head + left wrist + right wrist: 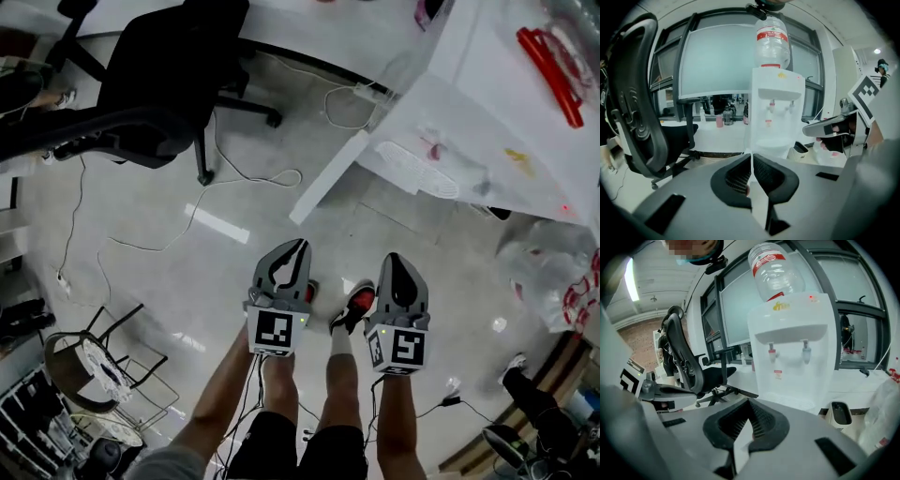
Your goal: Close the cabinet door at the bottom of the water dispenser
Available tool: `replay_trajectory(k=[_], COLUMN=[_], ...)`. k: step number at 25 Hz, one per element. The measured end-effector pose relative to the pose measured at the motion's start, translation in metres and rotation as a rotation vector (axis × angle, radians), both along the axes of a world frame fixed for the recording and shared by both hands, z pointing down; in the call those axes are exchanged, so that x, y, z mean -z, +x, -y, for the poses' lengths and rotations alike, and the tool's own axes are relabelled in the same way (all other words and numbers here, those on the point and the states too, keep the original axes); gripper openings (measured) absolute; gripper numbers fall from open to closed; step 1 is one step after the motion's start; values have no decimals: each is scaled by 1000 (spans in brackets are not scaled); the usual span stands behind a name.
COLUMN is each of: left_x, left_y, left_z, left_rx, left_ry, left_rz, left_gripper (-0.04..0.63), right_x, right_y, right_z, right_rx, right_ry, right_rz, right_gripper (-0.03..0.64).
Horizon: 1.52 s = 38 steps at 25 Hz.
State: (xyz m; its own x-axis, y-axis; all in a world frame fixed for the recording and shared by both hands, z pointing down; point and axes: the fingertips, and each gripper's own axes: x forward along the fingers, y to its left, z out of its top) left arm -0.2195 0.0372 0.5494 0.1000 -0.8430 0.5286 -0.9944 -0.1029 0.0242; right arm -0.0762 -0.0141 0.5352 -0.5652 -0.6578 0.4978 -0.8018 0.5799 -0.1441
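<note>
On the pale glossy floor (187,262), at the upper right of the head view: white water dispenser (487,122), clear bottle (772,40) upended on top. At upper left, black office chair (159,84), well apart from the dispenser. At the dispenser's foot, cabinet door (328,178) swung wide open, jutting over the floor toward the lower left, apart from both grippers. Crumpled plastic bag (553,272) just beside the dispenser, at the right edge. Lower centre, side by side and aimed at the dispenser: left gripper (302,246), jaws pressed together on nothing; right gripper (392,261), jaws likewise closed and empty. Beneath them, red-and-black shoes (354,305). On the dispenser's front, two taps (805,350), small red lamp (812,298) lit above.
</note>
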Motion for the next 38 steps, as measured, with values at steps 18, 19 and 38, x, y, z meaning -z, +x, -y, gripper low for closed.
replay_trajectory(k=[18,19,38], left_x=[-159,-163,-207], left_y=[-26,-28,-43], left_z=[-21,-20,-4], left_rx=[64,65,46], left_ry=[-65,-68,-117], left_rz=[-80,-78,59], left_gripper=[148,176,212], right_x=[-146,-147,-159], right_y=[0,3,13], right_z=[-37,-38,-38], right_rx=[45,32,0], right_ry=[-82,-90,-90], right_rz=[-47,-45,-22], right_gripper=[14,14,14])
